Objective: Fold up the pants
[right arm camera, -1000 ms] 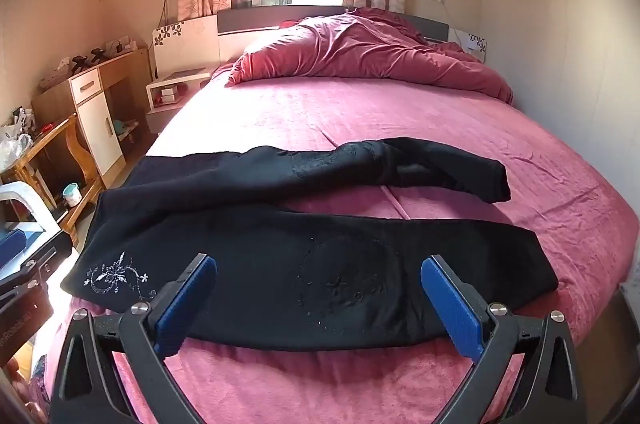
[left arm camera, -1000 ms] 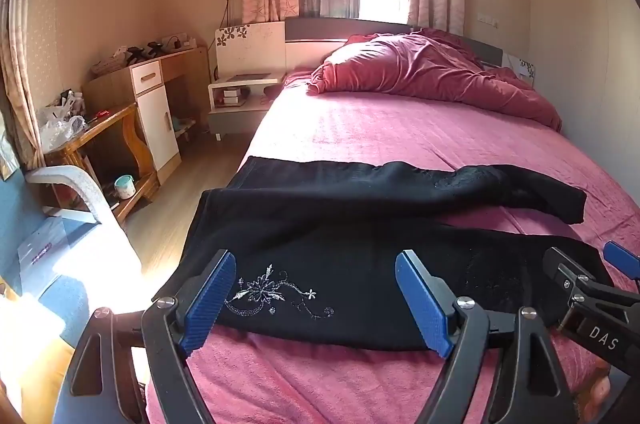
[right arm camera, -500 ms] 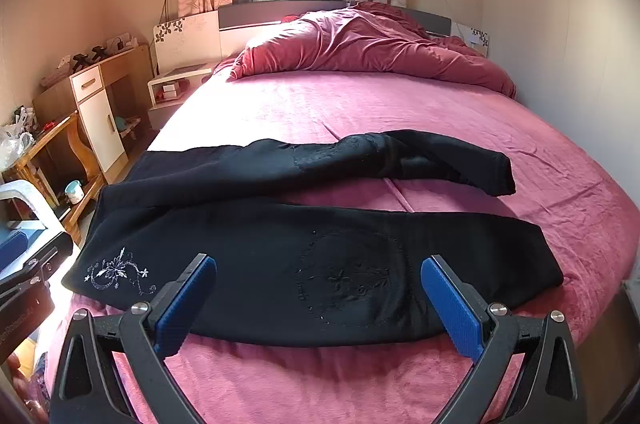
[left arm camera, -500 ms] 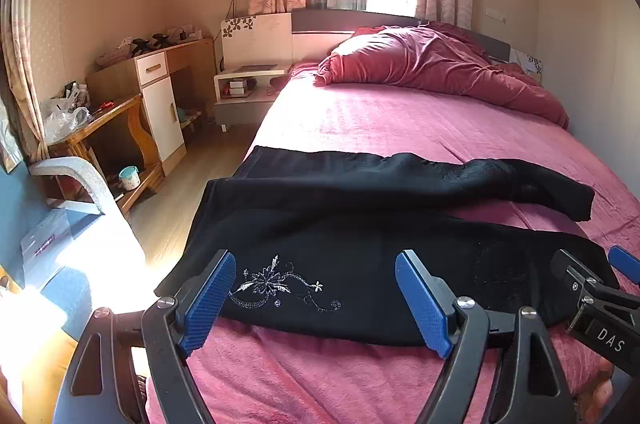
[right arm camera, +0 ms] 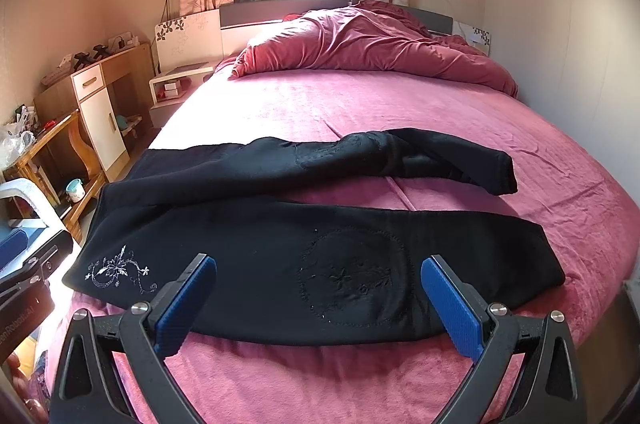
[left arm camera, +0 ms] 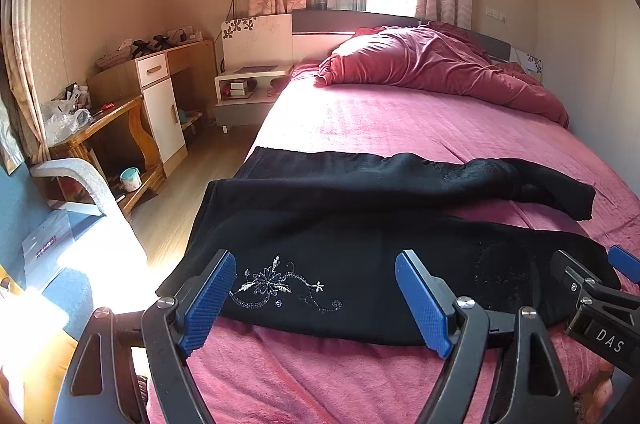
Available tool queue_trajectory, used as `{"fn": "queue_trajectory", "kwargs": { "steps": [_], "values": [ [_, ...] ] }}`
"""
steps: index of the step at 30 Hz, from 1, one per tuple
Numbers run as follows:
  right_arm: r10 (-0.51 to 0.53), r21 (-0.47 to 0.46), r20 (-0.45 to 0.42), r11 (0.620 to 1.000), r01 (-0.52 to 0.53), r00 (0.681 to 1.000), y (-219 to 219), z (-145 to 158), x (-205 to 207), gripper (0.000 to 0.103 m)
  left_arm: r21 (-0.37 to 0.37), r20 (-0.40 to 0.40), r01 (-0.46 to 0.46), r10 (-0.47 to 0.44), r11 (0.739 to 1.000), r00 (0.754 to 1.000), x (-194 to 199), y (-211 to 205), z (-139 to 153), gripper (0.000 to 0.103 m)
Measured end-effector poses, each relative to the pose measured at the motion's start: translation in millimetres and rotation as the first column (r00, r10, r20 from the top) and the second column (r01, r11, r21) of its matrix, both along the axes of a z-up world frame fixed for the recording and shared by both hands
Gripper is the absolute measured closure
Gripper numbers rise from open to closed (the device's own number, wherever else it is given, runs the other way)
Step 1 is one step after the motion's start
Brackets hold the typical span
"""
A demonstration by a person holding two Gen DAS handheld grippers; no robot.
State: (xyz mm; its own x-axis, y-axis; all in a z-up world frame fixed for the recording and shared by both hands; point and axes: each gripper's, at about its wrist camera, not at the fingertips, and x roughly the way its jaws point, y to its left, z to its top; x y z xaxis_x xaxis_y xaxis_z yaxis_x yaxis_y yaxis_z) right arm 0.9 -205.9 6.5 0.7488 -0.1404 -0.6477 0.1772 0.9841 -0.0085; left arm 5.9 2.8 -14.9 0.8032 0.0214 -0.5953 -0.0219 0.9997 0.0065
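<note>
Bed (left arm camera: 400,128): fills most of both views, covered in a pink-magenta sheet; its near edge runs just below the tools.
Duvet (right arm camera: 368,44): a rumpled dark-red heap at the head of the bed, against the headboard under the curtained window.
Pants (right arm camera: 320,248): black, spread across the near part of the bed, waist toward the left edge and legs running right. The near leg lies flat and fairly straight; the far leg is twisted and rumpled, and its cuff stops short of the near one. A strip of pink sheet shows between the two legs on the right. A pale flower-and-scroll embroidery (left arm camera: 280,284) sits near the waist on the near leg, and a round stitched patch (right arm camera: 352,280) lies at mid-leg.
Wooden table (left arm camera: 108,128): on the left by the wall, cluttered on top, with a small pale cup (left arm camera: 130,178) on its lower shelf; a white-fronted cabinet stands behind it.
Nightstand (left arm camera: 248,88): white, between the cabinet and the bed head.
Left tool (left arm camera: 316,298): blue pads spread wide, nothing between them, poised over the waist end of the near leg above the embroidery; contact with the cloth cannot be told.
Right tool (right arm camera: 320,304): also spread wide and empty, over the mid-leg patch near the bed's front edge. Each tool shows at the edge of the other's view.
</note>
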Motion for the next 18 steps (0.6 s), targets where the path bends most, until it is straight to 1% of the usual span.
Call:
{"fn": "queue_trajectory", "kwargs": {
  "steps": [18],
  "values": [
    [0.003,0.002,0.005,1.0,-0.003,1.0,-0.4,0.2,0.4,0.0,-0.001,-0.002,-0.003,0.003,1.0,1.0,-1.0,1.2,-0.9,0.019]
  ]
}}
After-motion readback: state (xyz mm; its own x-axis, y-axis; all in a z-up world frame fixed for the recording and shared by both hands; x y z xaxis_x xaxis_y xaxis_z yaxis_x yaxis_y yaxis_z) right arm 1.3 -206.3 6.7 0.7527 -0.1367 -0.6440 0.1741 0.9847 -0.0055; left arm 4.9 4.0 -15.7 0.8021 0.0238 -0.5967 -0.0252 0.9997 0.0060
